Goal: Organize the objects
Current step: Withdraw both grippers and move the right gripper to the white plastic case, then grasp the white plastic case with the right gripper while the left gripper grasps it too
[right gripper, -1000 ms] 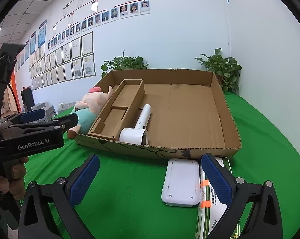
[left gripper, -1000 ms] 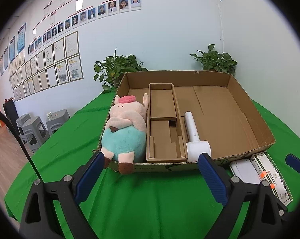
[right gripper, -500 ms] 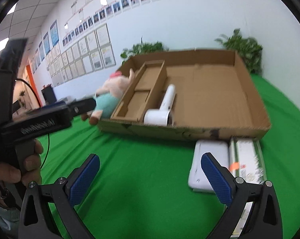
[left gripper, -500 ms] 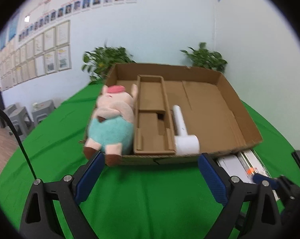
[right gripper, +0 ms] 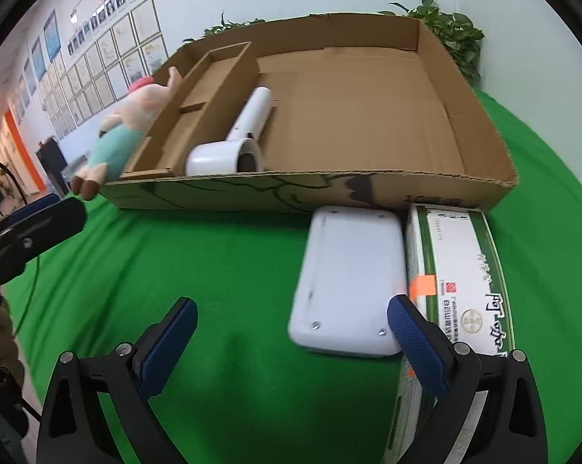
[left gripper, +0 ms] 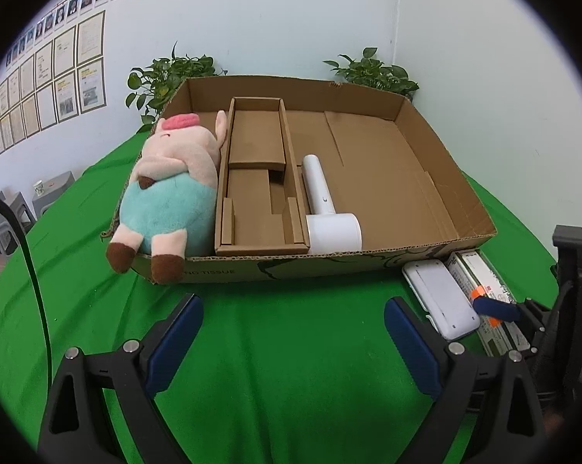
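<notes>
White case [right gripper: 349, 278] lies flat on the worktop, touching the cardboard box's [right gripper: 495, 193] front wall; probably rigid, light and smooth, best pinched across its short sides. Right gripper [right gripper: 291, 332] gapes wide.

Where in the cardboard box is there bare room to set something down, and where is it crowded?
The cardboard box has bare floor between the white hair dryer and its right wall. Its left side is crowded: plush pig, then cardboard insert. Outside, a white case and green carton crowd the front-right corner.
</notes>
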`<action>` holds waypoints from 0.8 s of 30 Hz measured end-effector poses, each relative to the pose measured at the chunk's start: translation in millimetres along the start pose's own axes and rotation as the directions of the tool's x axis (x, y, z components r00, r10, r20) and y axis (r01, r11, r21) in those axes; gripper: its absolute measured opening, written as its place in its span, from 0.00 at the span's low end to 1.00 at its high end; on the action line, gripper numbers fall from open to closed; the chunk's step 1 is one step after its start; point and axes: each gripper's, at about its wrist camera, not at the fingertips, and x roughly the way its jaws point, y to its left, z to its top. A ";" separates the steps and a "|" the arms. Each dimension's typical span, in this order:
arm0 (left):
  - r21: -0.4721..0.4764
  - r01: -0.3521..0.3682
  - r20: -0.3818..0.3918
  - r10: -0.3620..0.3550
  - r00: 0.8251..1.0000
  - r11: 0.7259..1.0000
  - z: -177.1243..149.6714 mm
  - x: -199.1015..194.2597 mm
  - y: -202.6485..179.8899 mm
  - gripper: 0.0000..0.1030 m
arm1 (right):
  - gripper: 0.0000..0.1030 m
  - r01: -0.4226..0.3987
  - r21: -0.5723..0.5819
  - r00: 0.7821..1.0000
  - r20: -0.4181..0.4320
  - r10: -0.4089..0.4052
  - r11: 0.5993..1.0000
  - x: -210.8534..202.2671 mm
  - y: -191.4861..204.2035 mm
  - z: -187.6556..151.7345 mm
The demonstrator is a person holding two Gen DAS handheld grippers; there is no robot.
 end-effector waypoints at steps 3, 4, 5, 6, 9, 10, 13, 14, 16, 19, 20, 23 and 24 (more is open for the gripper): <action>-0.001 -0.007 -0.005 0.007 1.000 1.000 -1.9 1.5 0.1 0.92 | 0.97 0.058 -0.045 0.998 -0.005 -0.058 0.997 9.3 0.6 2.6; 0.001 -0.012 -0.009 0.012 1.000 1.000 -2.6 2.4 0.5 0.92 | 0.97 0.072 -0.075 0.997 -0.006 -0.073 0.995 12.1 1.9 2.5; 0.003 -0.018 -0.015 0.018 1.000 1.000 -3.5 3.2 1.1 0.92 | 0.97 0.085 -0.091 0.996 -0.008 -0.086 0.992 14.5 2.6 2.7; 0.001 -0.020 -0.017 0.020 1.000 1.000 -3.8 3.8 2.5 0.92 | 0.97 0.095 -0.100 0.995 -0.009 -0.096 0.990 17.0 3.5 4.1; -0.012 -0.024 -0.025 0.024 0.999 1.000 -5.6 5.1 5.7 0.92 | 0.92 0.128 -0.126 0.991 -0.011 -0.130 0.984 21.2 5.7 4.9; -0.015 -0.022 -0.026 0.022 0.999 1.000 -5.9 5.5 6.6 0.92 | 0.84 0.138 -0.136 0.990 -0.012 -0.141 0.981 21.3 6.6 4.6; -0.021 -0.014 -0.024 0.014 1.000 1.000 -6.4 6.1 9.3 0.92 | 0.70 0.186 -0.162 0.982 -0.004 -0.189 0.969 18.9 8.4 2.8; -0.023 -0.011 -0.024 0.010 1.000 1.000 -6.4 6.4 9.4 0.92 | 0.65 0.194 -0.169 0.980 0.000 -0.197 0.966 17.8 8.9 1.2; -0.026 -0.003 -0.027 0.002 1.000 1.000 -6.3 7.8 8.8 0.92 | 0.65 0.177 -0.178 0.984 0.001 -0.180 0.968 14.4 10.6 -1.3; -0.021 0.010 -0.037 -0.011 0.999 1.000 -7.3 10.2 6.7 0.92 | 0.65 0.165 -0.206 0.986 0.008 -0.167 0.965 12.1 17.2 -4.7; -0.019 0.013 -0.040 -0.014 0.999 1.000 -7.6 10.9 6.1 0.92 | 0.65 0.150 -0.211 0.988 0.009 -0.152 0.966 9.8 18.6 -6.4; -0.018 0.025 -0.056 -0.025 0.998 1.000 -9.1 12.8 5.7 0.92 | 0.65 0.068 -0.234 0.998 0.004 -0.069 0.970 1.8 27.6 -15.3; -0.017 0.030 -0.063 -0.031 0.998 0.999 -9.8 13.6 5.8 0.92 | 0.65 0.041 -0.248 0.999 0.001 -0.042 0.968 -0.9 31.3 -18.7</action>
